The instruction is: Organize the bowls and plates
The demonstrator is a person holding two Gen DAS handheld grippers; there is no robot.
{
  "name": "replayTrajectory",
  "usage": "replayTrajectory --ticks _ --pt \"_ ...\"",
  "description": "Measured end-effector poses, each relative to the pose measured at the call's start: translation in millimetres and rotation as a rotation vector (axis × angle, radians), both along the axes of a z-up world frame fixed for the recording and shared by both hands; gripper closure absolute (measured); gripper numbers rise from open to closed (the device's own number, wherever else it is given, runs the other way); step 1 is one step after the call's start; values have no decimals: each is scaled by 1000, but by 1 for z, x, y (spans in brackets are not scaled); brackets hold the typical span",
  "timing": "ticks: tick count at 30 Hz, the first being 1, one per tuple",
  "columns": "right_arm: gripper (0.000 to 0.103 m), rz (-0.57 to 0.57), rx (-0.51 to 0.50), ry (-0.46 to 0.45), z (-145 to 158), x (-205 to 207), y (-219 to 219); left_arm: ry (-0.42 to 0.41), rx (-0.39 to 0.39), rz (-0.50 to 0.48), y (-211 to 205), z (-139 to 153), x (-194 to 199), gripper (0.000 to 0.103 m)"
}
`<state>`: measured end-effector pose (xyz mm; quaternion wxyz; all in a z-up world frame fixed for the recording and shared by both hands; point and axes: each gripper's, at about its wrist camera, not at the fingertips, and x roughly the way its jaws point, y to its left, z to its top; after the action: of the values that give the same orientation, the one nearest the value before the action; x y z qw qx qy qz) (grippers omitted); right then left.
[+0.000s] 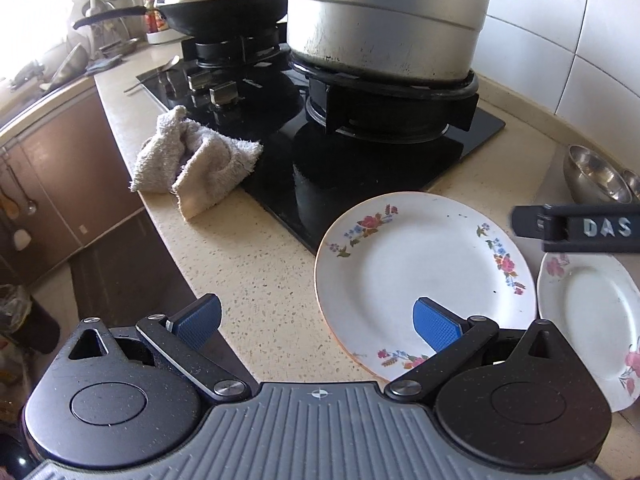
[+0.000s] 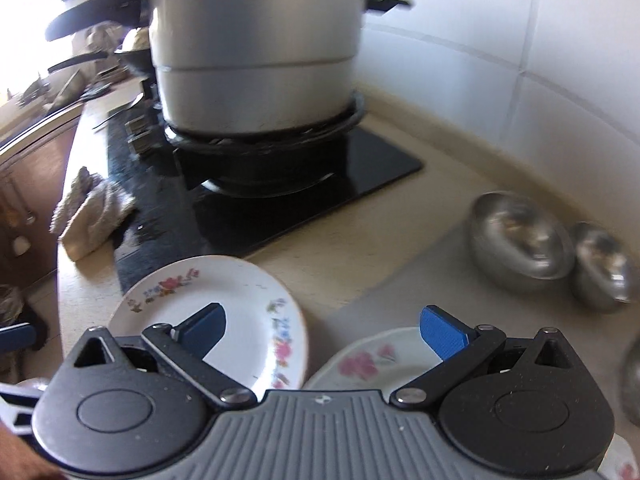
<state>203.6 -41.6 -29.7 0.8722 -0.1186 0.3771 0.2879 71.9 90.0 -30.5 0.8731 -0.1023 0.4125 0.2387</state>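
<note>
A large white floral plate (image 1: pixel 424 276) lies on the beige counter by the stove; it also shows in the right wrist view (image 2: pixel 244 292). A smaller floral plate (image 1: pixel 592 312) lies to its right, also seen in the right wrist view (image 2: pixel 384 356). Two steel bowls (image 2: pixel 520 236) (image 2: pixel 604 268) sit at the right on a grey mat. My left gripper (image 1: pixel 316 322) is open, its right finger over the large plate. My right gripper (image 2: pixel 322 332) is open above both plates, empty; it also shows in the left wrist view (image 1: pixel 576 226).
A black gas stove (image 1: pixel 360 132) carries a big steel pot (image 1: pixel 384 20) and a wok (image 1: pixel 224 0). A crumpled white cloth (image 1: pixel 192 160) lies at the counter edge. The tiled wall (image 2: pixel 540 60) is at the right. A third steel bowl edge (image 2: pixel 632 376) shows at far right.
</note>
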Motion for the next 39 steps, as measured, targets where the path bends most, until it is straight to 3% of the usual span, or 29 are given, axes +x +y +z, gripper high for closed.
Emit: replayTrajectory --ticks 7,12,16,25,28,31,34,36,39 --pt "35 46 25 211 -20 45 26 29 -73 -25 18 -18 17 7" --pt "37 71 22 282 -30 62 32 32 -135 -34 23 -27 22 8" --pt "40 104 71 398 -42 72 33 37 -146 -33 22 -32 23 9" --pt "41 179 96 447 -41 79 30 10 -161 -34 17 -32 25 11" --pt "40 231 135 516 -42 77 26 -14 -188 -63 17 -31 26 12" --pt "40 237 146 524 -42 77 25 -53 -226 -99 19 -29 25 20" --pt "40 231 171 535 -44 78 22 -82 -269 -104 23 -29 26 20" --pt "39 250 168 528 -45 76 22 -99 -286 -107 29 -29 24 25" --pt "39 262 165 522 -45 72 19 -107 -267 -113 33 -30 24 35"
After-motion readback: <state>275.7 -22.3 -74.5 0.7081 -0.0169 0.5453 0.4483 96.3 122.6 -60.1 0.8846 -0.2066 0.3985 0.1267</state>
